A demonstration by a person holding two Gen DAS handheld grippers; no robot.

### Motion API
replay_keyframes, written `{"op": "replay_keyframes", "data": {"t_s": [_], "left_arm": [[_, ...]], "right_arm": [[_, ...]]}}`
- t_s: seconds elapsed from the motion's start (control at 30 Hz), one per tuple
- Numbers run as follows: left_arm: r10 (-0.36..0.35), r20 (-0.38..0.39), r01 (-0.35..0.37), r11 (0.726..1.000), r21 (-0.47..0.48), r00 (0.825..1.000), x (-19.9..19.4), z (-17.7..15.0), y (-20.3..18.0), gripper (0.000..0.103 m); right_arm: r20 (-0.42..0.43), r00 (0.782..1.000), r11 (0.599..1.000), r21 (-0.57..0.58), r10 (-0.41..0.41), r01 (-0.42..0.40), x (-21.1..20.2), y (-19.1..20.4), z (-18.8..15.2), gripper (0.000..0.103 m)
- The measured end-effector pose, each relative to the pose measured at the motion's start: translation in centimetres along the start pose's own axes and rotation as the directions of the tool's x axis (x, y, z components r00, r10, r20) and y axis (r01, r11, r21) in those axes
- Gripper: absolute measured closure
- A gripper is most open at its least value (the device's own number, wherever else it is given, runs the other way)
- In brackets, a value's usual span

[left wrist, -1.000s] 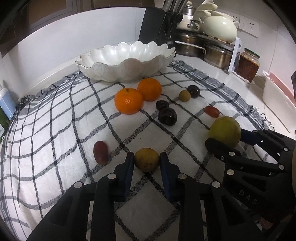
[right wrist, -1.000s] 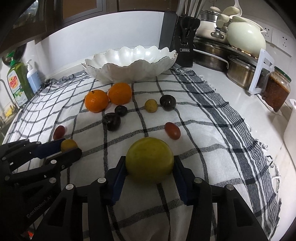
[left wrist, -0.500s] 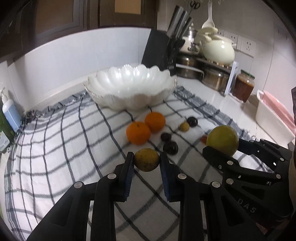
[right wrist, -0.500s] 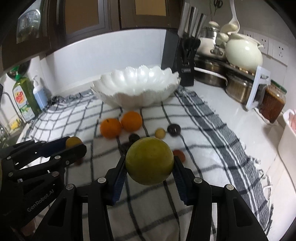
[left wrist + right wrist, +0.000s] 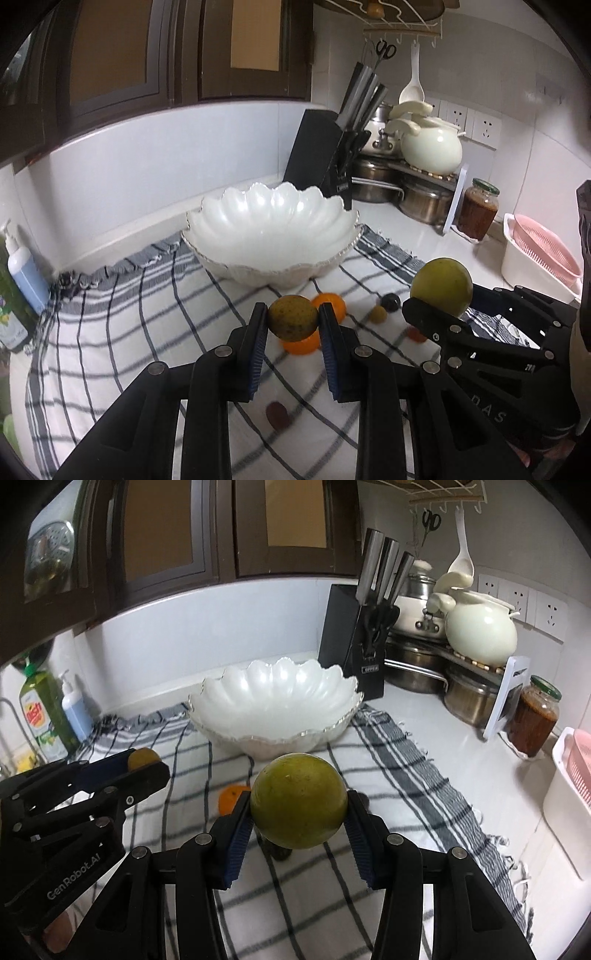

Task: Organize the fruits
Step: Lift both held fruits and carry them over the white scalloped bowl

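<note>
My left gripper [image 5: 293, 320] is shut on a small yellow-brown fruit [image 5: 293, 318], held above the checked cloth. My right gripper [image 5: 298, 814] is shut on a large yellow-green fruit [image 5: 298, 800], also lifted; from the left wrist view that fruit [image 5: 441, 287] shows at the right. The left gripper with its small fruit [image 5: 142, 757] appears at the left of the right wrist view. A white scalloped bowl [image 5: 273, 236] stands empty at the cloth's far side, ahead of both grippers. On the cloth lie two oranges [image 5: 330, 301], a small yellow fruit [image 5: 378, 314], a dark plum [image 5: 390, 301] and a red fruit [image 5: 277, 414].
A black knife block [image 5: 325, 155], steel pots [image 5: 421, 197], a cream pot [image 5: 432, 151] and a sauce jar [image 5: 478, 214] stand at the back right. A white tub holding a pink colander [image 5: 539, 254] is at the right. Soap bottles [image 5: 55, 712] stand at the left wall.
Both grippers have risen off the cloth with their fruits and tilted up, so the bowl's inside and the cabinets now show. The fruits on the cloth sank lower in view.
</note>
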State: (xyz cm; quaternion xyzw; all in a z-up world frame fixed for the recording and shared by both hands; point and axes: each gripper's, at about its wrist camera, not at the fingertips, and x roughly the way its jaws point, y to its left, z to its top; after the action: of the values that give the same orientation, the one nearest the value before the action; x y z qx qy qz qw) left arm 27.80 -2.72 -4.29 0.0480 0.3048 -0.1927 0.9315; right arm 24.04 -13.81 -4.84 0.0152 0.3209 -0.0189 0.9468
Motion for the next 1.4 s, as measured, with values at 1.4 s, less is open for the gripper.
{"op": "replay_keyframes", "data": {"t_s": [1.4], "left_arm": [[0.145,-0.084,-0.151,0.986,-0.07,0.986,17.2,13.8,7.0,0.075]], "right_arm": [[-0.095,0.991,0.982,-0.157,0.095,-0.109,20.0,-1.8,16.4,0.053]]}}
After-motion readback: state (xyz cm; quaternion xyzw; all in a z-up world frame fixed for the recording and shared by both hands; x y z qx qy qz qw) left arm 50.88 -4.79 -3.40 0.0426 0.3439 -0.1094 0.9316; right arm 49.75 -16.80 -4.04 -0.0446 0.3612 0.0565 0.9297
